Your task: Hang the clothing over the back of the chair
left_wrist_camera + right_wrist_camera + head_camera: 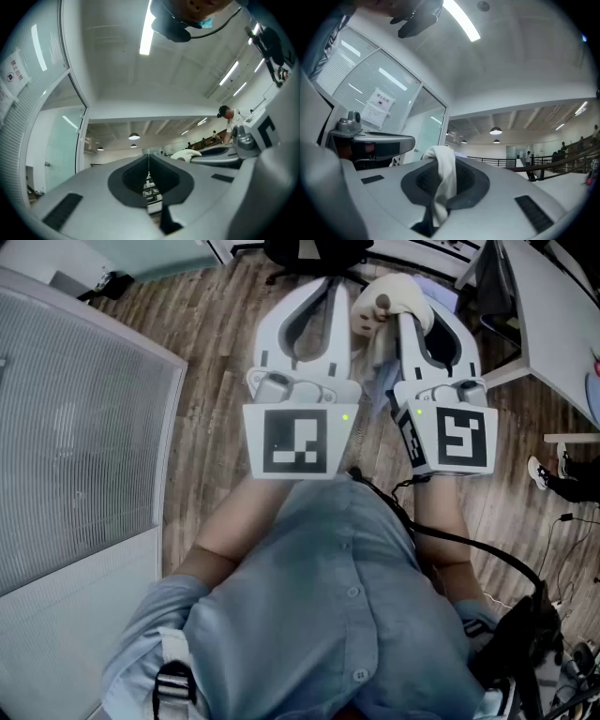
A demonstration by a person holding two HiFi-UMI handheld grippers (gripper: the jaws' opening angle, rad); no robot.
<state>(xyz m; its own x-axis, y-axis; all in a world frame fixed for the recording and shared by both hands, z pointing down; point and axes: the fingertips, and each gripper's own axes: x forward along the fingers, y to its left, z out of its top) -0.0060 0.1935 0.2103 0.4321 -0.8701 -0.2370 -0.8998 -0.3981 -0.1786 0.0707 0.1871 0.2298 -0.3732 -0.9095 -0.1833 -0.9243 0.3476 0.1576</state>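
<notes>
In the head view both grippers are held side by side in front of my chest, above a wooden floor. My right gripper (401,315) is shut on a cream-white piece of clothing (386,298), bunched at its tip, with a pale blue part hanging below it. In the right gripper view the white cloth (446,176) is pinched between the jaws of that gripper (439,161) and drapes toward the camera. My left gripper (328,287) is shut with nothing in it; its jaws (149,161) meet along a thin seam. A black chair (309,253) shows partly at the top edge.
A ribbed glass partition (75,427) stands at the left. A white desk (553,324) runs along the right, with someone's shoe (539,472) beside it. Black cables (525,634) lie at the lower right. Both gripper views look out level, at a ceiling, lamps and distant people.
</notes>
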